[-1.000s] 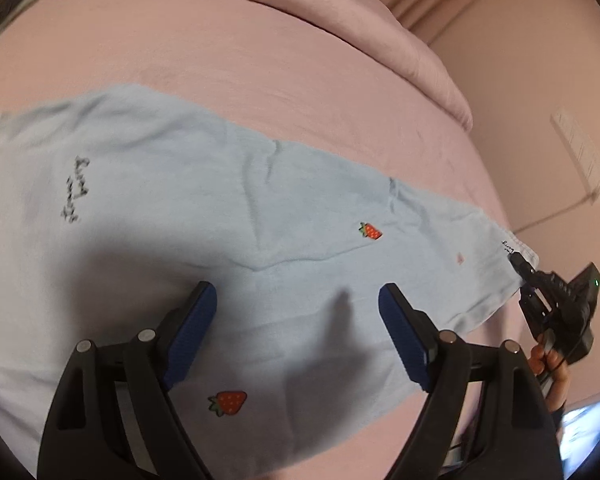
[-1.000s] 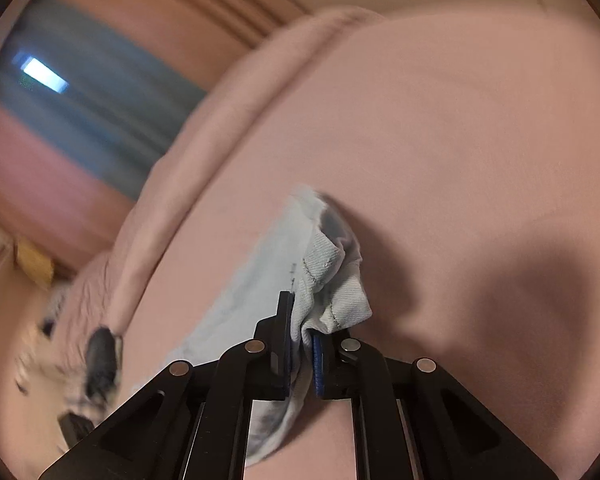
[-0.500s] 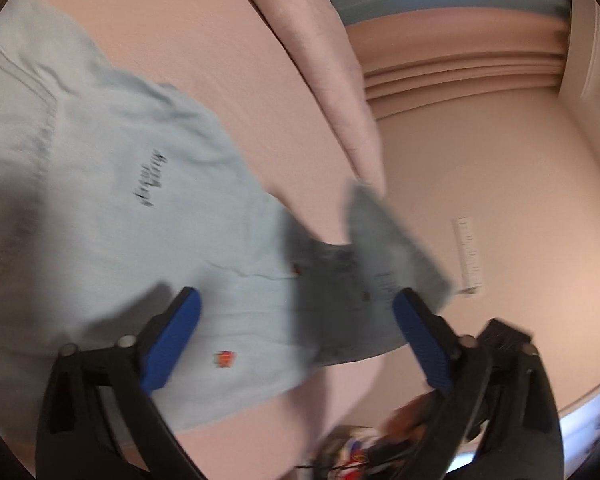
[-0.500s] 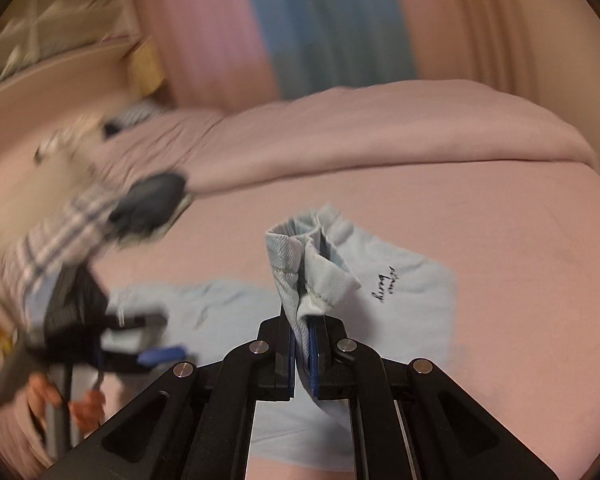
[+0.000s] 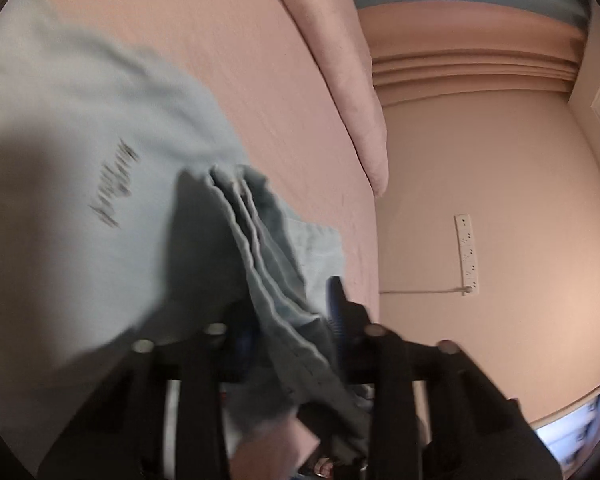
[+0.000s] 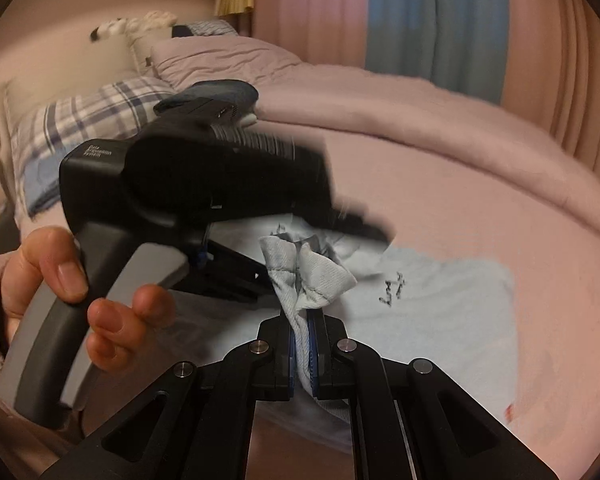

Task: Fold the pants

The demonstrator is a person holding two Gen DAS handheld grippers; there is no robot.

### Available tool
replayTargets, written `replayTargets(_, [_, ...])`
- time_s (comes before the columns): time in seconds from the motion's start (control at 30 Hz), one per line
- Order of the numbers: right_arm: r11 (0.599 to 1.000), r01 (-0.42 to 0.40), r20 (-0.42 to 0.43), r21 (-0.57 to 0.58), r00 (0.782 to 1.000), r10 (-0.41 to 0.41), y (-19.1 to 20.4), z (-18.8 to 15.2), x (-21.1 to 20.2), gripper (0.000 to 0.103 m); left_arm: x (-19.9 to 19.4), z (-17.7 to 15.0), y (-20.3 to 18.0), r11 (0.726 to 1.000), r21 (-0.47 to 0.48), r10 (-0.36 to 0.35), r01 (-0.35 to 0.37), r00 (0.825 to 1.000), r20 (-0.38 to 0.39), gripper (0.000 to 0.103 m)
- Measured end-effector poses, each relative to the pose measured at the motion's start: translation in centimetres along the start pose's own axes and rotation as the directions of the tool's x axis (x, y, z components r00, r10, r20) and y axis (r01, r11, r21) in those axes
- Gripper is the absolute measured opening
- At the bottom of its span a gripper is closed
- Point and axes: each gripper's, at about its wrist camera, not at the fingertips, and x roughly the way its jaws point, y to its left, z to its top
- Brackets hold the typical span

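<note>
Light blue pants (image 5: 80, 184) with small black script lie on the pink bed; they also show in the right wrist view (image 6: 440, 304). My right gripper (image 6: 303, 344) is shut on the bunched leg hem (image 6: 304, 276) and holds it over the upper part of the pants. In the left wrist view the same hem (image 5: 268, 264) hangs between the fingers of my left gripper (image 5: 292, 316), whose jaws are narrowed around it; the frame is blurred. The left gripper body (image 6: 188, 176), held by a hand (image 6: 72, 280), sits just left of the hem.
A pink duvet (image 6: 380, 108) lies along the far side of the bed. Plaid pillows (image 6: 84, 120) and a dark item (image 6: 216, 94) are at the head. The bed edge, a wall and a power strip (image 5: 467, 254) are to the right in the left wrist view.
My right gripper has carried the leg hem across the bed to over the upper part of the pants. My left gripper has moved in beside it and its jaws have narrowed around the hem.
</note>
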Motion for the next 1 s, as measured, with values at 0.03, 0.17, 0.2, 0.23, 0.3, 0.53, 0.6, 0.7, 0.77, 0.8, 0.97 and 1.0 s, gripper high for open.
replayTargets(0.03, [1.000, -0.009, 0.007, -0.004, 1.000, 0.009, 0.2, 0.3, 0.1, 0.007, -0.4, 0.1, 0.1, 1.000, 0.010, 0.011, -0.011, 1.000, 0.018, 0.023])
replayTargets(0.17, [0.998, -0.035, 0.020, -0.052, 0.999, 0.036, 2.3, 0.7, 1.2, 0.007, -3.3, 0.6, -0.1, 0.992, 0.095, 0.076, -0.083, 0.994, 0.075, 0.016])
replayTargets(0.2, [0.997, -0.034, 0.019, -0.068, 0.999, 0.035, 2.8, 0.7, 1.6, 0.007, -3.6, 0.6, 0.0, 0.989, 0.108, 0.091, -0.100, 0.993, 0.080, 0.016])
replayTargets(0.23, [0.996, -0.020, 0.011, -0.082, 1.000, 0.021, 3.2, 0.6, 2.1, 0.007, -3.8, 0.8, 0.1, 0.984, 0.123, 0.120, -0.129, 0.990, 0.080, 0.017])
replayTargets(0.3, [0.996, -0.039, -0.065, -0.082, 0.997, 0.034, 3.4, 0.2, 3.9, 0.018, -3.6, 0.9, 0.9, 0.965, 0.133, 0.212, -0.227, 0.970, 0.115, 0.024])
replayTargets(0.53, [0.936, -0.308, -0.105, 0.172, 0.939, 0.328, -0.9, -1.9, 2.1, 0.049, -6.4, 0.5, 1.2, 0.921, 0.152, 0.327, -0.359, 0.924, 0.198, 0.065])
replayTargets(0.6, [0.909, -0.329, -0.039, 0.256, 0.936, 0.350, -4.0, -1.8, -0.2, 0.049, -6.4, -0.3, -0.1, 0.907, 0.209, 0.325, -0.365, 0.924, 0.202, 0.065])
replayTargets(0.7, [0.925, -0.208, -0.013, 0.318, 0.975, 0.224, -8.7, -1.5, -2.6, 0.049, -4.9, -1.6, -2.6, 0.896, 0.290, 0.290, -0.336, 0.938, 0.190, 0.065])
replayTargets(0.77, [0.948, -0.071, -0.040, 0.311, 0.995, 0.088, -11.0, -1.4, -3.3, 0.047, -2.9, -2.7, -4.4, 0.891, 0.347, 0.251, -0.294, 0.954, 0.164, 0.065])
replayTargets(0.8, [0.951, -0.025, -0.062, 0.310, 0.997, 0.047, -12.0, -1.6, -3.4, 0.040, -1.8, -3.3, -5.1, 0.885, 0.374, 0.238, -0.277, 0.960, 0.147, 0.065])
replayTargets(0.97, [0.968, 0.112, -0.200, 0.225, 0.978, -0.067, -12.6, -3.5, -1.1, 0.028, 3.9, -5.2, -5.3, 0.835, 0.436, 0.316, -0.337, 0.941, 0.120, 0.059])
replayTargets(1.0, [0.970, 0.107, -0.234, 0.220, 0.971, -0.054, -12.4, -4.1, -0.1, 0.027, 4.5, -5.3, -4.8, 0.813, 0.432, 0.369, -0.390, 0.919, 0.136, 0.056])
